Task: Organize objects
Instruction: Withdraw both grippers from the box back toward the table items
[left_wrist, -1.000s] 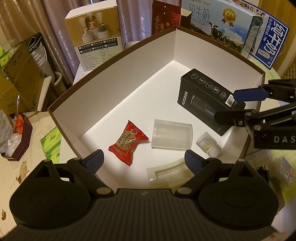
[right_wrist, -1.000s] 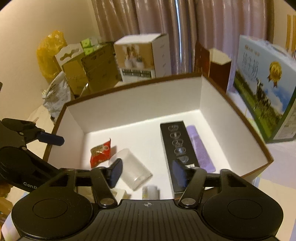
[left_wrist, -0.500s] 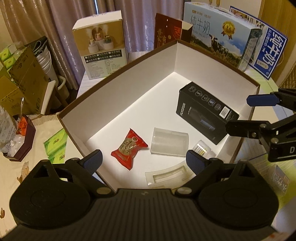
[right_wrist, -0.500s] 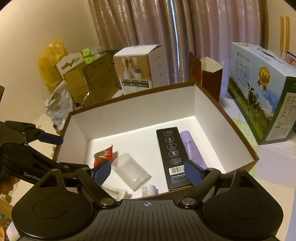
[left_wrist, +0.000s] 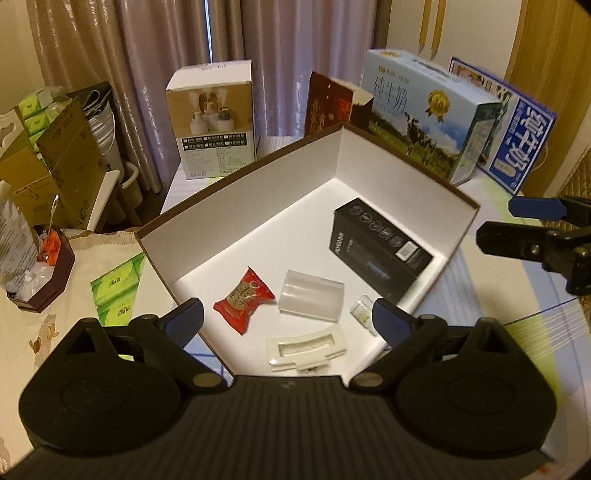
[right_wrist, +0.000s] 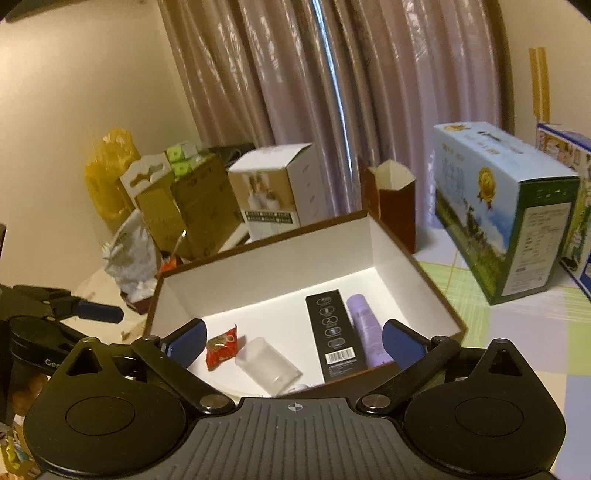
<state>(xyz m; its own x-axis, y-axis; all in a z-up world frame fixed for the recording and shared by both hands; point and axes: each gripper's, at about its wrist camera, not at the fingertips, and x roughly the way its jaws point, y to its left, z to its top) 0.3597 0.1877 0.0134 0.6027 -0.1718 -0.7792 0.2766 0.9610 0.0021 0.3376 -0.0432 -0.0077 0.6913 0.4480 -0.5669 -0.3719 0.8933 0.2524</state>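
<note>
1. Left gripper (left_wrist: 287, 319), blue-padded black fingers spread wide and empty, poised above the near rim of the shallow white-lined brown cardboard box (left_wrist: 240, 192).
2. Right gripper (right_wrist: 294, 341), likewise spread wide and empty, poised over the box's near-right corner; seen at the right edge of the left view, well apart from the contents.
3. Just beyond the left fingers, on the box floor: flat white plastic tray insert (left_wrist: 306, 349) nearest, long axis running left to right; red foil snack packet (left_wrist: 243, 300) to the far left of it; translucent plastic cup (left_wrist: 312, 299) lying on its side beside the packet; small white bottle (left_wrist: 364, 312) near the right finger.
4. Farther right: long black carton (left_wrist: 380, 245), long axis running near-right to far-left, with a lilac tube (right_wrist: 365, 334) alongside it.
5. Judged nearer arm: left for tray, packet and cup; right for carton and tube.
</note>
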